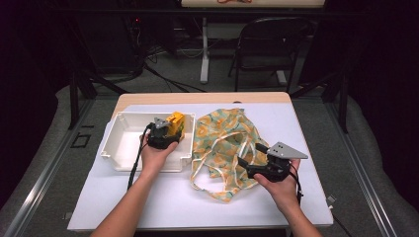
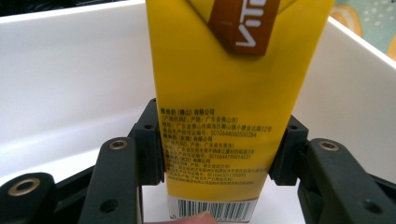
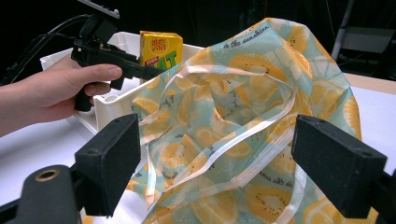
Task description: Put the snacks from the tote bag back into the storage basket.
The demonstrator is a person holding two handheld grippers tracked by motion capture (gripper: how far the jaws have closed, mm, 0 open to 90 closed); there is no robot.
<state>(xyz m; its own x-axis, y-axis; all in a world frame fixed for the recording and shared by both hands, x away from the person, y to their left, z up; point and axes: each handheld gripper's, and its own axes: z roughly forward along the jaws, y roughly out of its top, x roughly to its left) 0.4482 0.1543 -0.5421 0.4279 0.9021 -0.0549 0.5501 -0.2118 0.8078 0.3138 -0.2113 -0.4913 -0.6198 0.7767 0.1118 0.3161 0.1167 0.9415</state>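
Bin (image 1: pixel 123 148): white, at table's 9 o'clock.
Left gripper (image 2: pixel 219 154): jaws clamped on yellow carton (image 2: pixel 224 93), upright inside bin's 3 o'clock side.
Fruit-print bag (image 1: pixel 225 143): crumpled at table centre.
Right gripper (image 3: pixel 219 158): jaws wide apart, holding nothing, at bag's 4 o'clock.

Carton (image 1: pixel 176 122) stands in the bin (image 1: pixel 118 143) — right end. Bag (image 1: pixel 225 143) lies just right of the bin, on the table (image 1: pixel 306 143).

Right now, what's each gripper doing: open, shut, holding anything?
Left gripper: shut on the yellow drink carton, inside the white bin.
Right gripper: open, jaws apart before the fruit-print bag, holding nothing.
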